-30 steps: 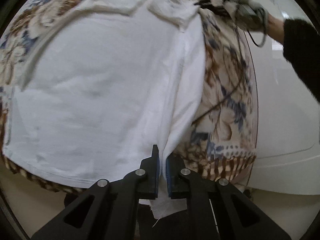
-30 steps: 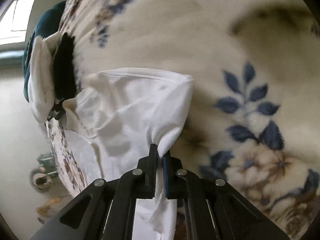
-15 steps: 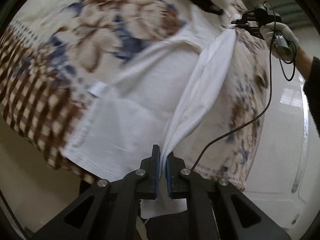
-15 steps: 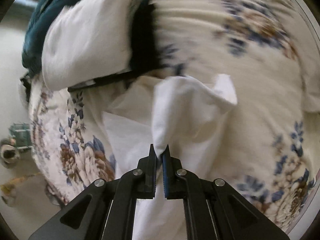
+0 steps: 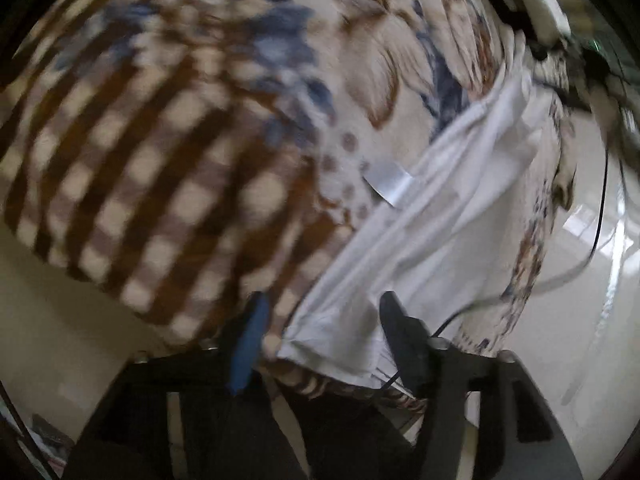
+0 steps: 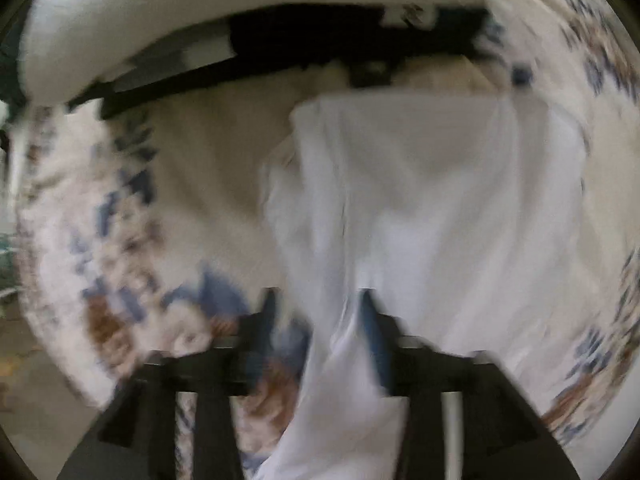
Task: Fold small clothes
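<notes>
A small white garment lies folded lengthwise on the floral blanket. It also shows in the right wrist view. My left gripper is open, its jaws spread either side of the garment's near corner. My right gripper is open too, with the garment's other end lying loose between its jaws. Both views are blurred by motion. The right gripper shows faintly at the far end in the left wrist view.
The blanket has a brown checked border at the bed's edge, with pale floor beyond. A white pillow and a dark garment lie past the white garment. A black cable hangs from the right gripper.
Both grippers have opened and let go of the white garment. Its lifted side has been laid over onto the rest, making a narrower strip on the blanket.
</notes>
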Tool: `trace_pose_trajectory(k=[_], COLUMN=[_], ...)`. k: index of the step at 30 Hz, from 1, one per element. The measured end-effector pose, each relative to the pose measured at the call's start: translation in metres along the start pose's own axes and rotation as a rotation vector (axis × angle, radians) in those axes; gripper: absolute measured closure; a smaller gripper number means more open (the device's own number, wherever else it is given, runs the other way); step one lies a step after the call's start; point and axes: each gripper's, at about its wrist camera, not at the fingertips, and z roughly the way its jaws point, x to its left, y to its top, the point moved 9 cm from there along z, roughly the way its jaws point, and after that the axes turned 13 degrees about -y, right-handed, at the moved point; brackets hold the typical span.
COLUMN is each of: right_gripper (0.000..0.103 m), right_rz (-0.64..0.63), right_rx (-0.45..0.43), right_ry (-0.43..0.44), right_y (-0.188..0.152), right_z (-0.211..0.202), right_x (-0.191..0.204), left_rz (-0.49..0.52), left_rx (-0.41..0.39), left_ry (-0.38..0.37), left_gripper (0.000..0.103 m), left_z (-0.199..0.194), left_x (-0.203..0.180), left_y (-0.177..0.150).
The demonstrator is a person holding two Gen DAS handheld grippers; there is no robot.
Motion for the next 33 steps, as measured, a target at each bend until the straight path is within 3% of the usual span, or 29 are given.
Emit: trace_pose_trajectory(k=[2,5,9,11,12,13,14,16,17,18,20,25,28,32,33], right_gripper=[0.043,0.043,0.042,0.042,0.042,0.042,0.043,0.052,0.085,0.1,0.101,0.101,0.101,0.101,0.095], right_rz=[-0.015,-0.011,0.048,0.104,0.131,0.163,0.189,0.213,0.221,0.241,0.291,0.295,0.27,0.233,0.24], right_rx=[-0.018,0.007,0.189,0.299,0.333,0.361,0.377,0.367,0.363,0.363,0.322,0.268,0.264,0.265,0.271], right_ry=[0.018,0.0,-0.018,0.026,0.049,0.076,0.097,0.132,0.133,0.133,0.128,0.141,0.143,0.134,0.129], right_y=[-0.037,-0.124,-0.273,-0.344,-0.367,-0.389,-0.407,-0.433,-0.441,-0.451,-0.458,-0.466,-0.466,-0.465,-0.468], right_z=[-0.013,-0.012,0.031,0.059,0.068,0.077,0.085,0.095,0.098,0.101,0.097,0.078,0.072,0.072,0.074], right_x=[-0.012,-0.045,-0.085,-0.094,-0.095,-0.095,-0.095,-0.092,-0.091,-0.095,-0.109,-0.141,-0.142,-0.131,-0.129], left_rz=[0.022,0.094,0.219,0.281,0.299,0.317,0.321,0.3,0.276,0.245,0.193,0.166,0.169,0.136,0.132], left_rx=[0.007,0.033,0.121,0.155,0.163,0.168,0.175,0.158,0.145,0.139,0.127,0.116,0.125,0.153,0.153], left_ry=[0.011,0.006,0.039,0.088,0.102,0.094,0.084,0.059,0.042,0.027,0.016,0.08,0.121,0.087,0.088], left_gripper=[0.046,0.046,0.046,0.049,0.056,0.071,0.102,0.101,0.101,0.101,0.101,0.102,0.102,0.099,0.092], left_z=[-0.002,0.002,0.03,0.047,0.051,0.055,0.057,0.054,0.049,0.045,0.035,0.023,0.022,0.018,0.018], left_x=[0.0,-0.018,-0.047,-0.053,-0.055,-0.059,-0.061,-0.066,-0.065,-0.063,-0.055,-0.027,-0.015,-0.01,-0.01], left_y=[0.003,0.01,0.008,0.003,0.001,-0.002,-0.004,-0.005,-0.005,-0.004,-0.002,0.004,-0.001,-0.009,-0.008])
